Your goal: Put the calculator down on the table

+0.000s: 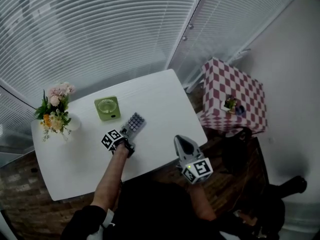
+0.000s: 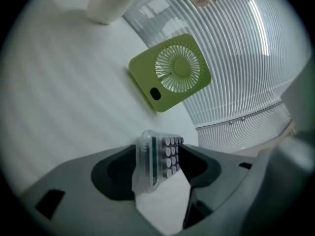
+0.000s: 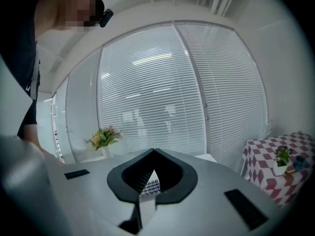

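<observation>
My left gripper (image 2: 160, 146) has its fingers spread wide, either side of the clear-cased, round-keyed calculator (image 2: 150, 161). It lies on the smooth white worktop (image 2: 59, 82) near the square green fan (image 2: 170, 73). My right gripper (image 3: 154, 152) has its fingers closed and empty.

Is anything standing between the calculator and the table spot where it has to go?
Nothing visible does. The calculator already seems to lie on the white table, between the open jaws of the left gripper; the green fan stands apart behind it.

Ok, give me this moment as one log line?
left gripper: open | calculator: on table, between fingers | right gripper: shut, empty
</observation>
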`<act>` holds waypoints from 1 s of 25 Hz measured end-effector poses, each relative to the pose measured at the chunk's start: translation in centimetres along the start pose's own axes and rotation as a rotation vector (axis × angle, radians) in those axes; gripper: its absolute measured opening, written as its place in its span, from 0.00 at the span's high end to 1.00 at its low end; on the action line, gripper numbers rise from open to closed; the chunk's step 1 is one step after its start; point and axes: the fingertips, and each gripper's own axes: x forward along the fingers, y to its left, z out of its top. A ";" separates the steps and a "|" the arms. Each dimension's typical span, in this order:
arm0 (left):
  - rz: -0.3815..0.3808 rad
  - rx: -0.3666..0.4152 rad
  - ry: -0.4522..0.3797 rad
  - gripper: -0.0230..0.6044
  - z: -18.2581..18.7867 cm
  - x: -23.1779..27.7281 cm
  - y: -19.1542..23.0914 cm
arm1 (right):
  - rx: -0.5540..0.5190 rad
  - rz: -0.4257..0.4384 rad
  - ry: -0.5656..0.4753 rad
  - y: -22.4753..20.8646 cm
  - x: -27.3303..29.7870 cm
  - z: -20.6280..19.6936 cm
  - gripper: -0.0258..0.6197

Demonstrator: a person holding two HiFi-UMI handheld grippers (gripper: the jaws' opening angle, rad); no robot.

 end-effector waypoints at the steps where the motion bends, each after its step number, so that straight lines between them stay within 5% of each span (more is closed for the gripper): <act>1: 0.010 0.004 -0.011 0.56 0.2 -0.3 0.2 | 0.002 0.002 0.000 0.0 0.0 0.0 0.95; 8: -0.021 0.010 -0.059 0.55 1.3 -3.1 0.4 | -0.002 0.004 -0.002 -0.1 -0.1 -0.1 0.95; 25: -0.309 -0.034 -0.254 0.55 5.9 -13.4 -5.2 | -0.004 0.028 -0.025 0.2 -0.2 0.0 0.95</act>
